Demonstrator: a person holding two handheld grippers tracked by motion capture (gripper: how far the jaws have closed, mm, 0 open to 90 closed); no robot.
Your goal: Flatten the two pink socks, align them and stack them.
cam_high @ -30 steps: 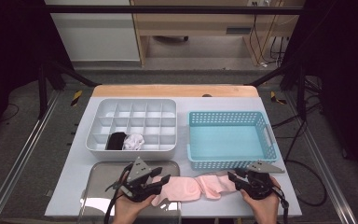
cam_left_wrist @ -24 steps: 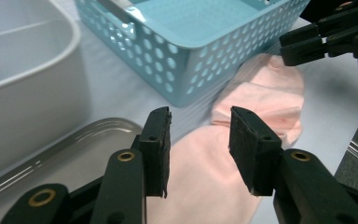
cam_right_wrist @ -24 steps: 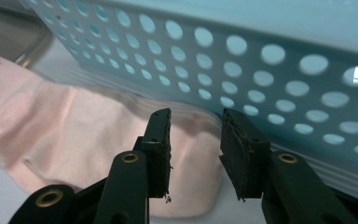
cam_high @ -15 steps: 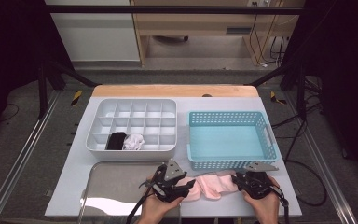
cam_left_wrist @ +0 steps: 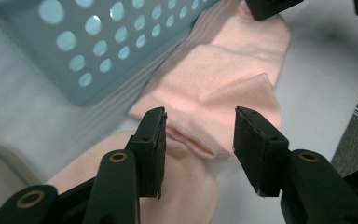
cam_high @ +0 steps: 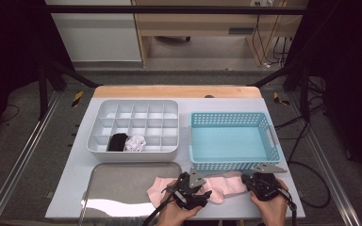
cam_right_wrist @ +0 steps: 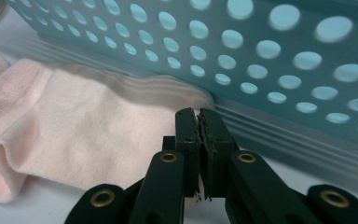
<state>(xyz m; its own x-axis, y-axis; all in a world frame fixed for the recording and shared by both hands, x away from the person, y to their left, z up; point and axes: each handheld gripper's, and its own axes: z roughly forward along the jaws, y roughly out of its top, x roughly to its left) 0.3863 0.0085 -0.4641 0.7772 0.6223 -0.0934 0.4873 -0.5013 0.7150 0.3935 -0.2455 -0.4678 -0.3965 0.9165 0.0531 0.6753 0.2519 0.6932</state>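
A pale pink sock [cam_high: 226, 186] lies along the table's front edge, just before the blue basket [cam_high: 233, 141]. Its left end [cam_high: 158, 190] rests on the corner of the silver tray [cam_high: 122, 179]. My left gripper [cam_high: 188, 188] is over the sock's middle. In the left gripper view it [cam_left_wrist: 200, 126] is open, with its jaws on either side of a fold in the sock [cam_left_wrist: 214, 79]. My right gripper [cam_high: 259, 181] is at the sock's right end. Seen in the right gripper view, it [cam_right_wrist: 199, 114] is shut on the edge of the sock [cam_right_wrist: 88, 135], close against the basket wall [cam_right_wrist: 261, 56].
A white compartment box [cam_high: 136, 113] stands at the back left, holding a black bundle [cam_high: 118, 141] and a white bundle [cam_high: 134, 142] in its front row. The perforated basket wall [cam_left_wrist: 98, 42] is close behind both grippers. The table's front edge is right below the hands.
My left gripper has moved right, from the tray's corner to the middle of the sock. The right gripper has stayed on the sock's right end.
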